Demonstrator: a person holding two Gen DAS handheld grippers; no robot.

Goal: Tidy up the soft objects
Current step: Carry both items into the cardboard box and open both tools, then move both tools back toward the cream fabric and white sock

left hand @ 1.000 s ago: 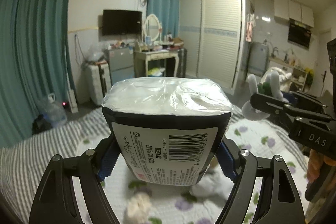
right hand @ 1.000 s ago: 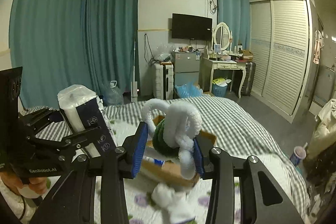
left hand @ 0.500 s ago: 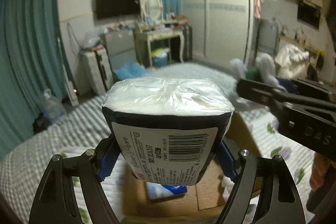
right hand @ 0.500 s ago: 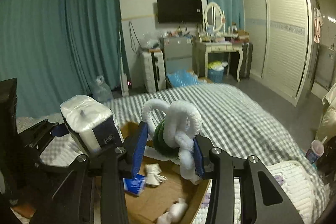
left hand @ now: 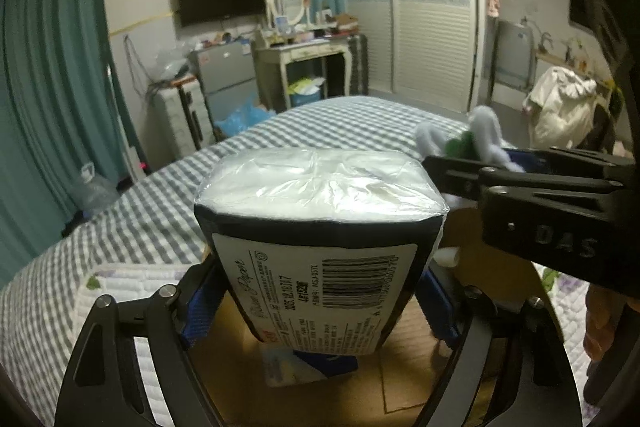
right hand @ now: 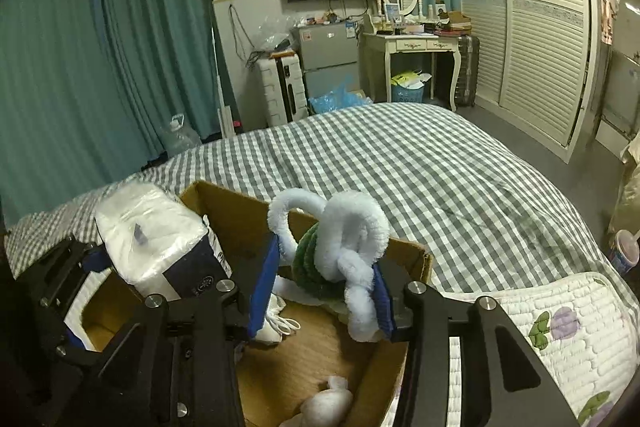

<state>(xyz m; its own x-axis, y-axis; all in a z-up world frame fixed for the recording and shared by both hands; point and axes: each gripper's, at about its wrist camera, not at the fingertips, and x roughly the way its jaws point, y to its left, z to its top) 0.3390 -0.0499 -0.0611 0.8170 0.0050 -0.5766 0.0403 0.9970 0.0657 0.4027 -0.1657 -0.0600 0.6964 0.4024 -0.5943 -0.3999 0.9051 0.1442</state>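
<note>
Both loads hang directly above the cardboard box [right hand: 416, 255]: my left gripper [left hand: 320, 299] clamps the tissue pack [left hand: 320, 227] upright, my right gripper [right hand: 324, 291] clamps the chenille toy [right hand: 340, 247] (drop is straight down).

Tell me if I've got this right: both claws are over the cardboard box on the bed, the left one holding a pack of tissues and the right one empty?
Not quite. The right claw is not empty: the right wrist view shows it shut on a white and green plush toy. The rest holds: the left claw grips the tissue pack, both above the cardboard box on the bed.
</note>
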